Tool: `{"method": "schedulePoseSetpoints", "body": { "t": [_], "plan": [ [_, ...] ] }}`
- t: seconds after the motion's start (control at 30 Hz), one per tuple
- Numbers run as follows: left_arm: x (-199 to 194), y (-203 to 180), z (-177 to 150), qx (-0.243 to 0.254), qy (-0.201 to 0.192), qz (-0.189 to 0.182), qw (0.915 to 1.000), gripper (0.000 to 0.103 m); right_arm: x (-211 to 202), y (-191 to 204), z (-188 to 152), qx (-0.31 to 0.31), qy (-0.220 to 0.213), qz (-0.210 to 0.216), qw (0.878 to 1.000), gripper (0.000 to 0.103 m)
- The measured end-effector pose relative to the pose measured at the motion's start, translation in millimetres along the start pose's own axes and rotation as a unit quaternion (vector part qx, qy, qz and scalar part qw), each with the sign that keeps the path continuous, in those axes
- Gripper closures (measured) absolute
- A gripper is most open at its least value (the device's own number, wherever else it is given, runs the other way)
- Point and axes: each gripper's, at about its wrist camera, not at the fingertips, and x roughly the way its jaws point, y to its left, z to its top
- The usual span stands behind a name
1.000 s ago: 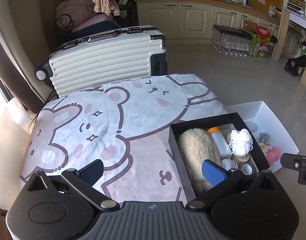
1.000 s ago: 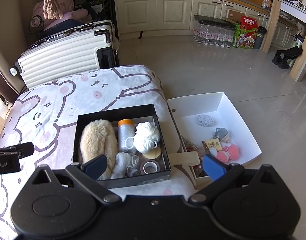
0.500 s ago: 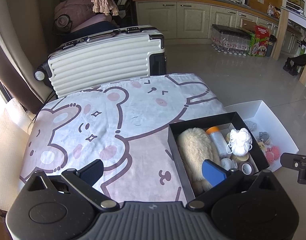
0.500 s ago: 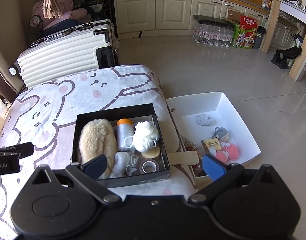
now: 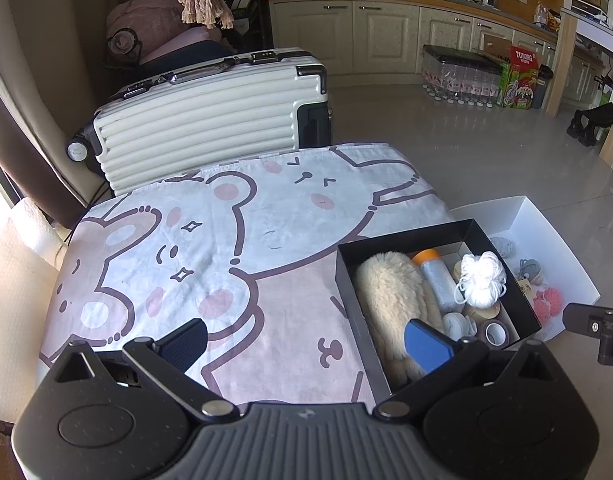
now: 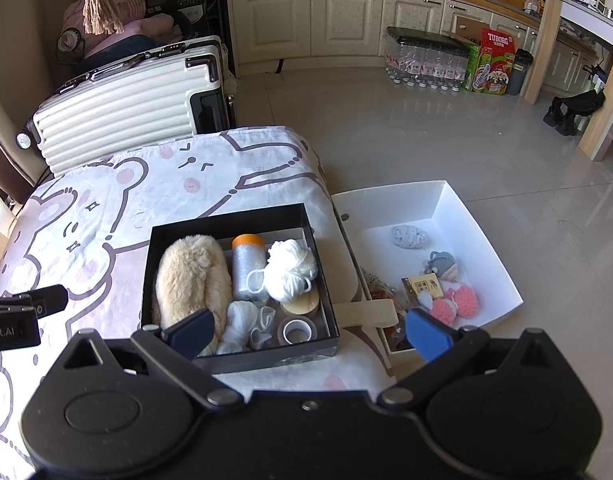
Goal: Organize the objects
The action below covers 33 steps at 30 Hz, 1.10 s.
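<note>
Black card walls the box (image 6: 242, 220) just ahead of the right tool (image 6: 308, 330), packed with a fluffy plush (image 6: 192, 276), yarn ball (image 6: 290, 270) and tape rolls. Both tools hang wide and empty; the left tool (image 5: 304, 344) hovers over the blanket. Sorting seems between picks. Next, probably, reach to the white tray (image 6: 478, 232) on the right tool's right for a small toy.

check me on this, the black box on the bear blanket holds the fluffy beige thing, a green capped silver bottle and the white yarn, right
Not quite: the silver bottle has an orange cap, not green, as the right wrist view shows. The rest stands: the black box sits on the bear blanket and holds the fluffy beige thing and the white yarn.
</note>
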Motion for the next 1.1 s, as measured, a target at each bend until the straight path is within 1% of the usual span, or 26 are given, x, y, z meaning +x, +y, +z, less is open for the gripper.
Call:
{"method": "schedulePoseSetpoints", "body": {
  "t": [1.1],
  "plan": [
    [2.0, -3.3, -1.7, 0.004, 0.005, -0.002, 1.0000, 0.000, 3.0, -0.9, -2.6, 0.000, 0.005, -0.001, 1.000, 0.000]
  ]
}}
